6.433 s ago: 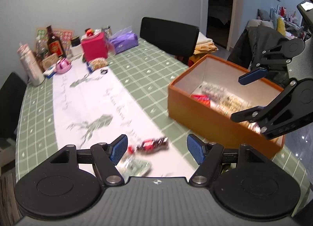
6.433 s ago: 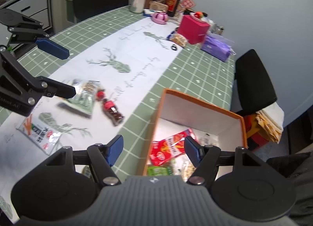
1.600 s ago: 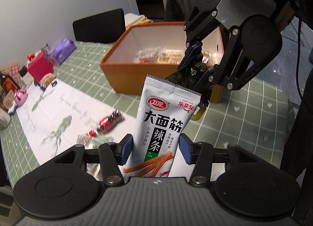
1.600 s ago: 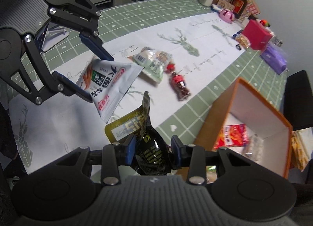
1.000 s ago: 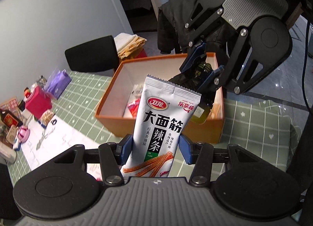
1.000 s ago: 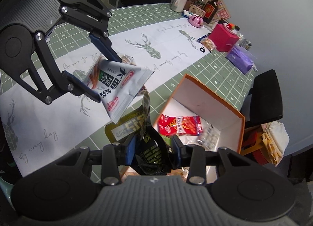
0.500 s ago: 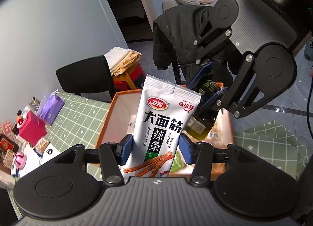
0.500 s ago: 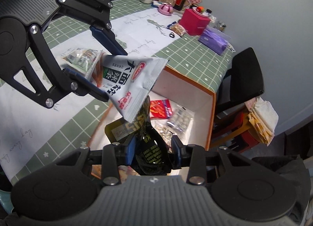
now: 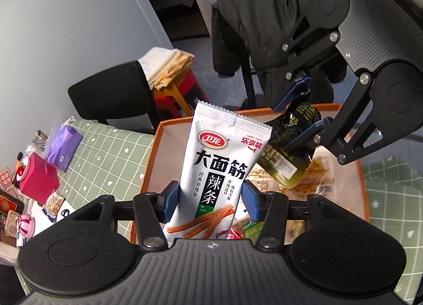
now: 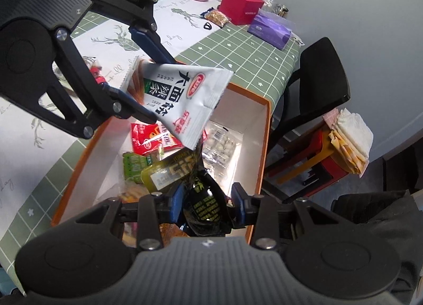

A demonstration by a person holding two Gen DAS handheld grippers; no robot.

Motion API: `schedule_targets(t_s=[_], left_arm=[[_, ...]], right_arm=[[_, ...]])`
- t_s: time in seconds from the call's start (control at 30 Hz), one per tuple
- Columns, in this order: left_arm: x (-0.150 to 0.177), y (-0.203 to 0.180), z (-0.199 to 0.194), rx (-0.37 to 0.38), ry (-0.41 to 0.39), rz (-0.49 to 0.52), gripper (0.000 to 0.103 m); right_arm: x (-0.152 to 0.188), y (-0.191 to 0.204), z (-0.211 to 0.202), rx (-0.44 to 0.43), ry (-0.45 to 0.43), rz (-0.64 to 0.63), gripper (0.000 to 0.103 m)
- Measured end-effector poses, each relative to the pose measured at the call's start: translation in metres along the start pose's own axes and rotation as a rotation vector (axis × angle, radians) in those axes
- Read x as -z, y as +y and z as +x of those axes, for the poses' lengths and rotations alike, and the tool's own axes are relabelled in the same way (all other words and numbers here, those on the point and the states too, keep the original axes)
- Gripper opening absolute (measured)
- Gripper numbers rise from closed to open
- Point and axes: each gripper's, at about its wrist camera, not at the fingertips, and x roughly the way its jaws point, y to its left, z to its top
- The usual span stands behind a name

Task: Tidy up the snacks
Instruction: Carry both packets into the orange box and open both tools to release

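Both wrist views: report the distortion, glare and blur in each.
Left wrist view: fisheye bends the doorway and wall; white snack packet sharp with legible print; sheen on the black packet. Right wrist view: dark vignette in the corners; a bright patch on the orange box inner wall; the far table clutter soft.

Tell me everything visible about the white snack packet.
The white packet is a glossy, flat sealed pouch with crimped ends, bold black Chinese lettering, a red oval logo and pictured red spicy strips. The left gripper clamps its lower part between blue pads. It is held in the air over the open orange box, and in the right wrist view its free end overlaps the dark packet.
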Motion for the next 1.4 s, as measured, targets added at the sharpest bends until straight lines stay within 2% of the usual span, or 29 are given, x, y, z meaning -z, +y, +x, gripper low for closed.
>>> schedule_targets(t_s=[0.27, 0.53, 0.87, 1.07, 1.2, 1.3, 1.4], left_arm=[[0.002, 0.010, 0.045, 0.041, 0.093, 0.029, 0.058], [0.019, 0.022, 0.083, 0.060, 0.192, 0.047, 0.057], [0.035, 0.036, 0.111, 0.100, 0.273, 0.010, 0.057], [0.041, 0.045, 0.123, 0.114, 0.279, -0.043, 0.057], [0.041, 0.044, 0.128, 0.092, 0.278, -0.070, 0.058], [0.040, 0.041, 0.130, 0.068, 0.269, -0.077, 0.067], [0.038, 0.041, 0.127, 0.070, 0.265, -0.089, 0.070]], right_arm=[[-0.005, -0.005, 0.047, -0.019, 0.053, 0.009, 0.038], [-0.017, 0.008, 0.083, -0.061, 0.084, -0.020, 0.038], [-0.027, 0.020, 0.117, -0.101, 0.107, -0.041, 0.038], [-0.025, 0.025, 0.126, -0.101, 0.114, -0.049, 0.039], [-0.023, 0.027, 0.128, -0.095, 0.110, -0.045, 0.039], [-0.023, 0.025, 0.126, -0.085, 0.104, -0.041, 0.040], [-0.023, 0.024, 0.122, -0.068, 0.098, -0.040, 0.044]])
